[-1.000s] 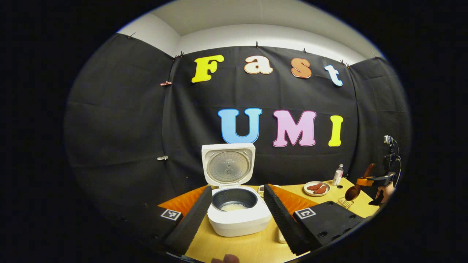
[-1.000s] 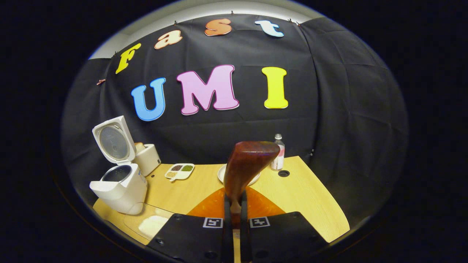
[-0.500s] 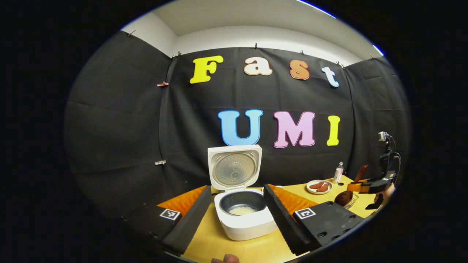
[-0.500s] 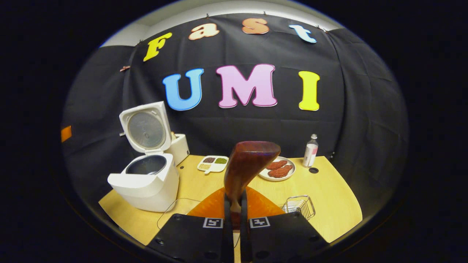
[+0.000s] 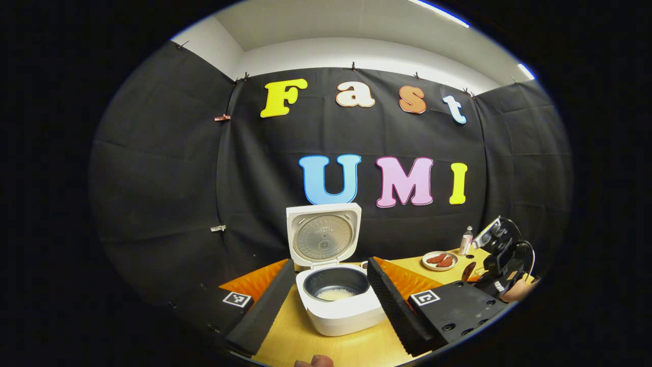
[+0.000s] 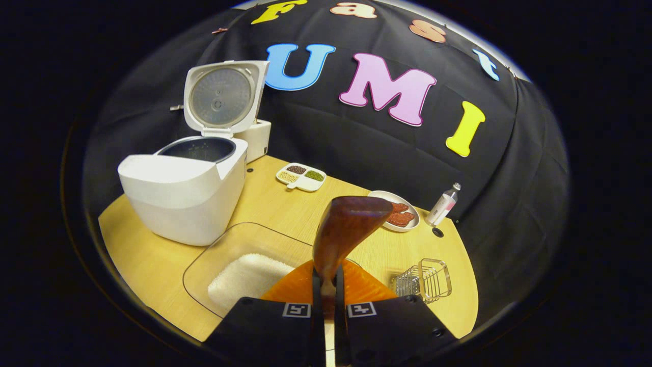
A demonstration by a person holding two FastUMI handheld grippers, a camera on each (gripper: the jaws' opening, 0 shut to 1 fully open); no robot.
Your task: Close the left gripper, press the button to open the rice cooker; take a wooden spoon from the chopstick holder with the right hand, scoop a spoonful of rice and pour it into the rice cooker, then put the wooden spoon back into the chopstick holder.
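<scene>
The right gripper [image 6: 326, 285] was clamped on the wooden spoon [image 6: 346, 229] by its stiff, light, likely slick handle, above the wire chopstick holder [image 6: 424, 279], while the left gripper [image 5: 326, 295] stood apart before the open rice cooker [image 5: 336, 300].

Rice cooker [image 6: 183, 196] at left of frame; rice tray [image 6: 239, 265] below it; wire holder [image 6: 424, 279] lower right, perhaps empty.

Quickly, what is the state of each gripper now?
Left gripper: open, holding nothing.
Right gripper: closed on the spoon.
</scene>
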